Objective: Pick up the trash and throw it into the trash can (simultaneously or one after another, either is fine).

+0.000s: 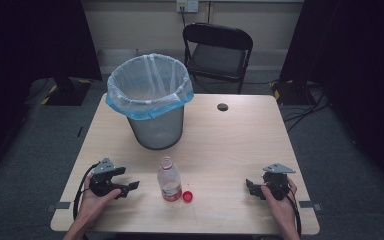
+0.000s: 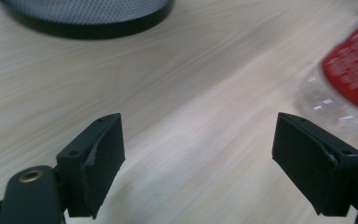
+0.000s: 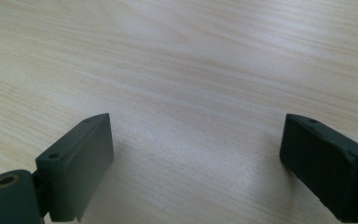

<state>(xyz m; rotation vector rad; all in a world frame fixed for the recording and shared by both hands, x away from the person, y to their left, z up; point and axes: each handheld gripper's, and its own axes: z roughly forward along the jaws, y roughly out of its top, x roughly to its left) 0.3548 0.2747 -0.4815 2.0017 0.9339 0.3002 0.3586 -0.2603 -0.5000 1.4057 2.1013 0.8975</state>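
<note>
Between both gaping tools [image 1: 130,186] stands bottle [image 1: 169,179]

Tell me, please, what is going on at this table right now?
A person sits at the wooden table with open tongs in each hand, the left tongs and right tongs both holding nothing. Between them stands an uncapped plastic bottle with its red cap beside it. A lined mesh wastebasket waits behind.
</note>
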